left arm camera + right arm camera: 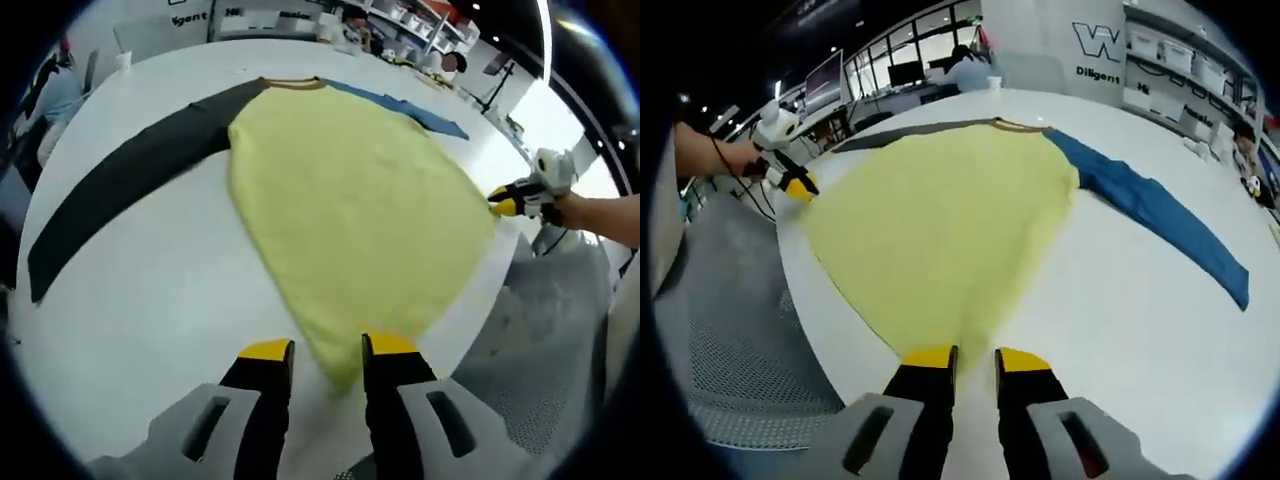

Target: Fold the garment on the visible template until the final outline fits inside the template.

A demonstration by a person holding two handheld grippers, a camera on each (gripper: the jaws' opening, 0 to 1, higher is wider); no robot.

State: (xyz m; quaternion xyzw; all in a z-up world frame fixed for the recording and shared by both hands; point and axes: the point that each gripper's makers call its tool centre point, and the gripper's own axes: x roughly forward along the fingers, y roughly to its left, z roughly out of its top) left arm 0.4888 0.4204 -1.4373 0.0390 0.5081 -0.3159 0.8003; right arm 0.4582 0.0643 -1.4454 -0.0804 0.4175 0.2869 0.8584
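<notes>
A yellow garment [340,200] [940,220] lies flat on the white table [150,300] [1120,330]. Its dark grey sleeve [130,180] [900,130] and blue sleeve [420,112] [1160,215] are spread out to either side. My left gripper [328,348] is shut on one hem corner, which tapers to a point between the yellow-tipped jaws. My right gripper [975,357] is shut on the other hem corner. Each one also appears in the other's view at the table's edge: the right gripper [505,200] held by a hand, and the left gripper [800,185].
Grey floor [540,350] [730,330] drops away just past the table edge where both grippers are. A white cup [122,60] [993,83] stands at the table's far side. People sit at desks [355,25] [965,65] beyond it.
</notes>
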